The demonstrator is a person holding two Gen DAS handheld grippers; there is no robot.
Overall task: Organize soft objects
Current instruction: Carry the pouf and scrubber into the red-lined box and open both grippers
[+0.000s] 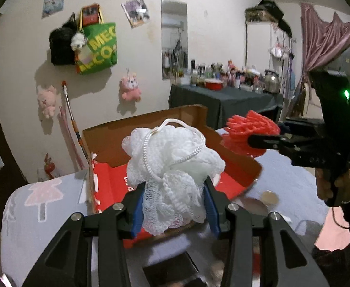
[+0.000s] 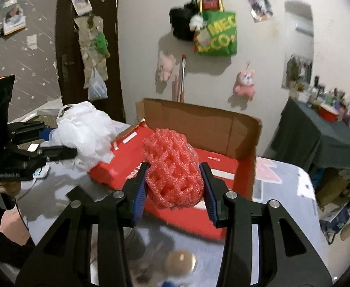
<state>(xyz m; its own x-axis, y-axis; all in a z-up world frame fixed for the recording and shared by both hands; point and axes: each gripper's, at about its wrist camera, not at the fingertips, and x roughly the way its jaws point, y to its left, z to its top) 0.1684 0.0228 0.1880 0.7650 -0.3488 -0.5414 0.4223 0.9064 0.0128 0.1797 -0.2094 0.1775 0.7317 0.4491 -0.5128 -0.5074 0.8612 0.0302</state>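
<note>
My left gripper (image 1: 173, 202) is shut on a white mesh bath pouf (image 1: 172, 165) with a white cord loop, held above the near edge of an open red cardboard box (image 1: 114, 186). My right gripper (image 2: 173, 187) is shut on a red foam net (image 2: 175, 169), held over the same red box (image 2: 220, 167). In the left wrist view the right gripper (image 1: 258, 141) holds the red net (image 1: 249, 134) over the box's right side. In the right wrist view the left gripper (image 2: 55, 141) holds the white pouf (image 2: 84, 134) at the box's left.
The box rests on a grey cloth with pink tree prints (image 1: 43, 205). Its brown flap (image 2: 199, 124) stands up at the back. A small round object (image 2: 179, 262) lies on the cloth in front. A dark-clothed table with bottles (image 1: 222, 95) stands behind. Plush toys and bags hang on the wall.
</note>
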